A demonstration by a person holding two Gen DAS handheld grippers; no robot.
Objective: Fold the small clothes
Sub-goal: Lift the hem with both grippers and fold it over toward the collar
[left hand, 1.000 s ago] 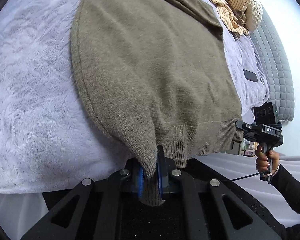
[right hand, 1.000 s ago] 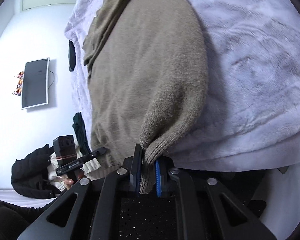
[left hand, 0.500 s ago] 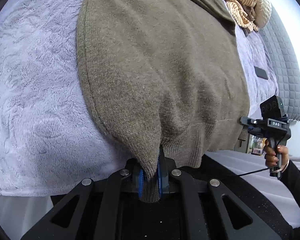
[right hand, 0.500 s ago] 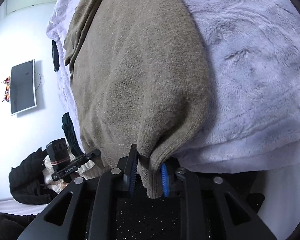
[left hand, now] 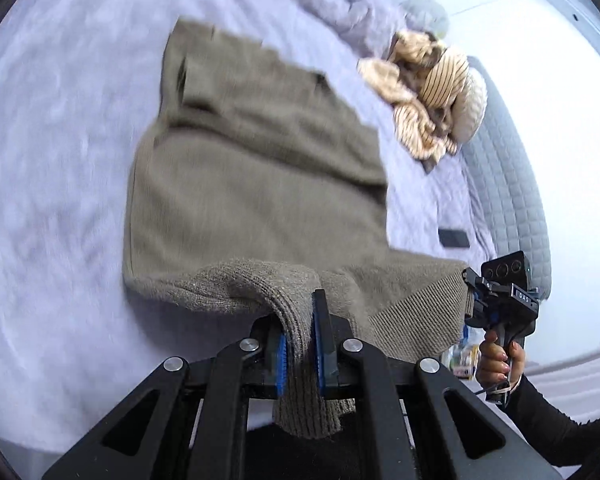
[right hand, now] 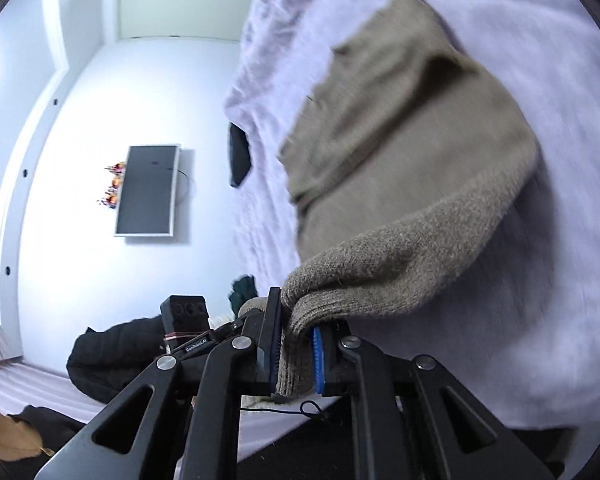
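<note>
An olive-brown knit sweater (left hand: 256, 184) lies spread on a pale lilac fleece blanket (left hand: 52, 168) on a bed. My left gripper (left hand: 300, 344) is shut on one corner of its ribbed hem, which is lifted and curls back over the body. In the left wrist view the right gripper (left hand: 470, 304) holds the hem's other corner, with a hand on its handle. From the right wrist view, my right gripper (right hand: 296, 356) is shut on the bunched hem of the sweater (right hand: 404, 152), raised off the blanket (right hand: 520, 312). The left gripper's body (right hand: 188, 324) shows at lower left there, its jaws hidden.
A heap of striped tan clothes (left hand: 424, 96) lies at the bed's far end by a grey quilted headboard (left hand: 512, 184). A dark phone (left hand: 454, 238) rests on the blanket. A wall screen (right hand: 148, 196), a dark pillow (right hand: 239, 154) and a black jacket (right hand: 112, 356) on the floor show on the right wrist's left side.
Both grippers have risen and carried the hem up and forward over the sweater. More of the garment's far end and the room now show.
</note>
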